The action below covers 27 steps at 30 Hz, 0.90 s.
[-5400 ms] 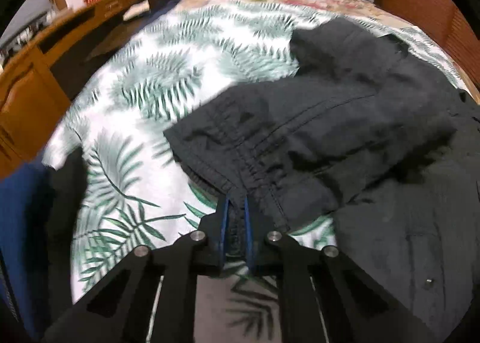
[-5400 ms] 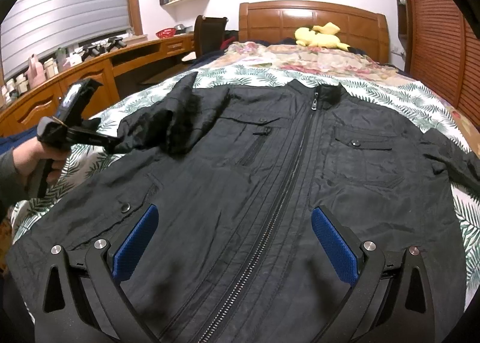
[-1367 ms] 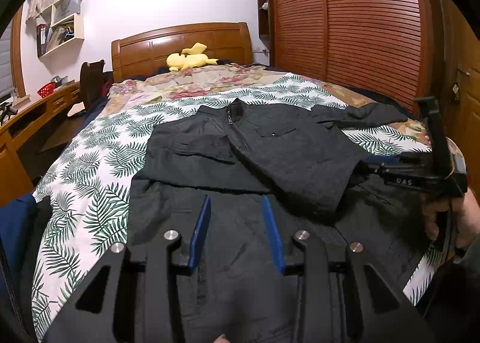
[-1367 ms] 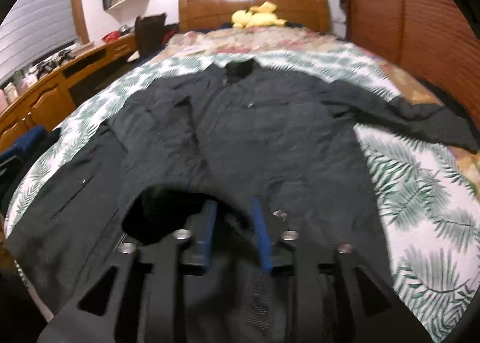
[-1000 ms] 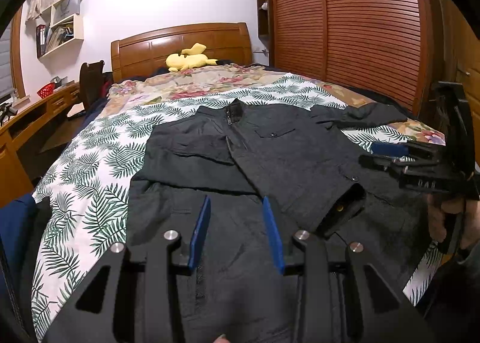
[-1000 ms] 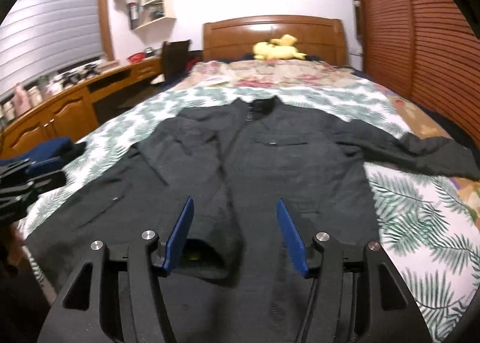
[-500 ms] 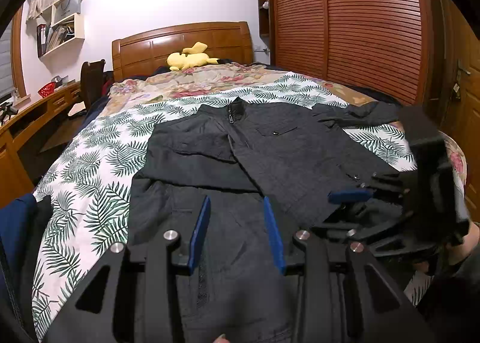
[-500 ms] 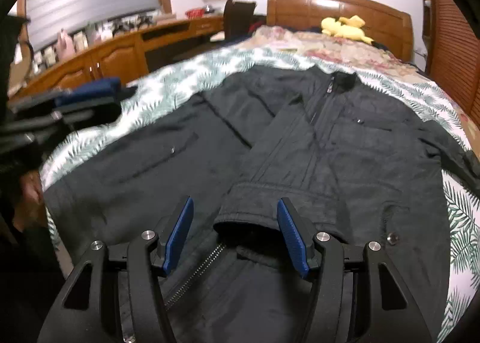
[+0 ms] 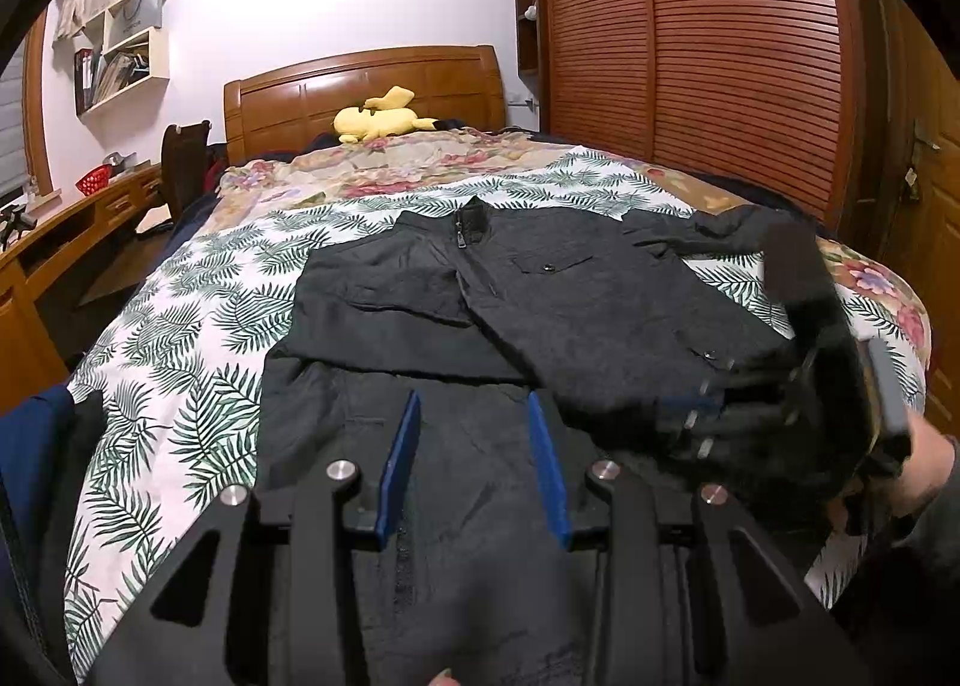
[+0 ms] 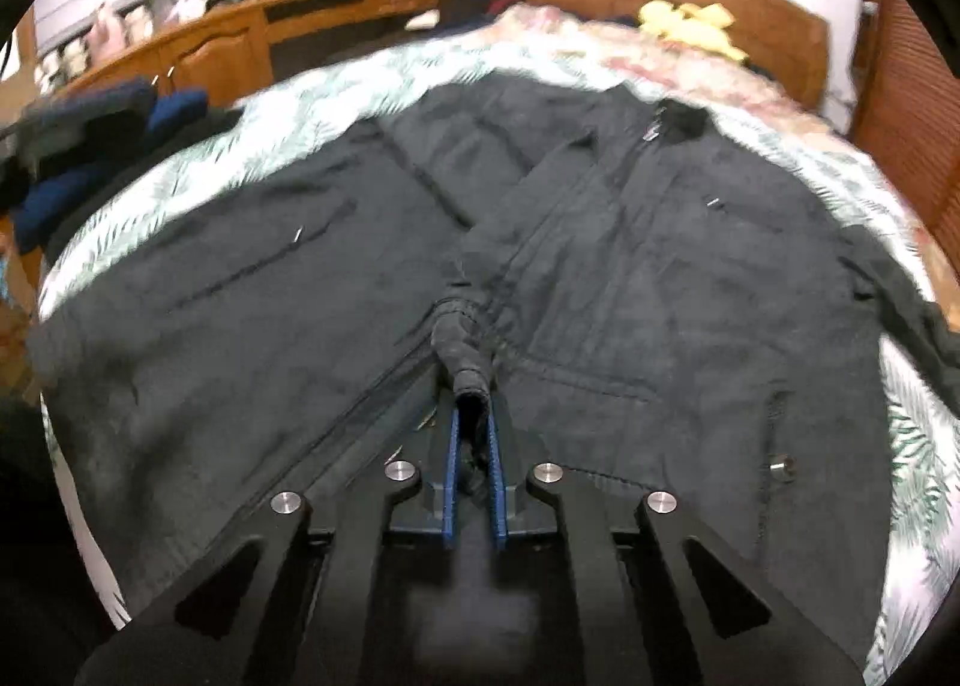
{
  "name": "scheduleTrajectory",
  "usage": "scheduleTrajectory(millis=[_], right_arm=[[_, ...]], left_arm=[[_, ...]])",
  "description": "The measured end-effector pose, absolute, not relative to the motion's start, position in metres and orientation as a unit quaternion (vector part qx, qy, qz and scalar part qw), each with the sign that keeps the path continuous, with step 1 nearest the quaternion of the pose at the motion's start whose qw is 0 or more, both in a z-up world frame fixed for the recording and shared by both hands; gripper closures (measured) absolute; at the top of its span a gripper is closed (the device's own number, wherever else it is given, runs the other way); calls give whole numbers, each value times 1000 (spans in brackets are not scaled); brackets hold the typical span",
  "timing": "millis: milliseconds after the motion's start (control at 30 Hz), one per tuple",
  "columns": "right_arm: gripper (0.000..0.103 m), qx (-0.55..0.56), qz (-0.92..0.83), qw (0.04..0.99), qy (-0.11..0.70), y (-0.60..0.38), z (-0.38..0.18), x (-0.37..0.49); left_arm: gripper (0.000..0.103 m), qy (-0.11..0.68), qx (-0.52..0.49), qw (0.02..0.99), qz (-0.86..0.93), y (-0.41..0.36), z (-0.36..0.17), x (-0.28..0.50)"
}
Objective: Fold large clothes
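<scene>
A large black jacket (image 9: 576,296) lies spread front-up on the bed, collar toward the headboard, with its left sleeve folded across the chest. My left gripper (image 9: 474,422) is open and empty above the jacket's lower hem. My right gripper (image 10: 474,434) is shut on the sleeve cuff (image 10: 465,350) near the zip; it shows blurred at the right of the left wrist view (image 9: 708,404). The jacket (image 10: 690,278) fills the right wrist view; its other sleeve (image 10: 900,290) trails off right.
The bed has a palm-leaf sheet (image 9: 180,326) and a wooden headboard (image 9: 360,92) with a yellow plush toy (image 9: 378,116). A wooden desk (image 10: 198,44) runs along the left. Dark blue clothes (image 10: 90,146) lie at the bed's left edge. A slatted wardrobe (image 9: 720,56) stands right.
My right gripper has closed on the folded sleeve's cuff, having been open over it half a second ago. My left gripper has stayed open and still.
</scene>
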State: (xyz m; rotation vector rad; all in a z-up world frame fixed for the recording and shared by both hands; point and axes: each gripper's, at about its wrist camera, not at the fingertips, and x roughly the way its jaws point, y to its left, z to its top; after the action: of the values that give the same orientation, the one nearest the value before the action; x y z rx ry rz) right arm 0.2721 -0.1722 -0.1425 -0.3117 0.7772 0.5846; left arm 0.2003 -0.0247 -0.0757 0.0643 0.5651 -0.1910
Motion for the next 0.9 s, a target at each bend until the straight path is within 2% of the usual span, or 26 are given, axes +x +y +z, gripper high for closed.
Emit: scheduleTrajectory(millis=[167, 333, 467, 533, 567, 600, 900], right_arm=[[99, -93, 242, 912, 318, -218, -95, 276], [98, -54, 175, 937, 298, -268, -84, 286], [85, -83, 125, 948, 280, -286, -85, 289], [75, -85, 123, 953, 265, -290, -85, 287], [60, -80, 126, 953, 262, -291, -86, 287], [54, -75, 136, 952, 264, -293, -88, 288], [54, -60, 212, 919, 328, -268, -121, 321]], left_arm=[[68, 277, 29, 955, -101, -32, -71, 195], [68, 275, 39, 956, -97, -44, -62, 191], [68, 282, 48, 954, -90, -52, -64, 193], [68, 292, 57, 951, -82, -56, -69, 198], [68, 295, 60, 950, -78, -57, -71, 200], [68, 301, 62, 949, -74, -59, -74, 203], [68, 320, 47, 944, -64, -68, -91, 234]])
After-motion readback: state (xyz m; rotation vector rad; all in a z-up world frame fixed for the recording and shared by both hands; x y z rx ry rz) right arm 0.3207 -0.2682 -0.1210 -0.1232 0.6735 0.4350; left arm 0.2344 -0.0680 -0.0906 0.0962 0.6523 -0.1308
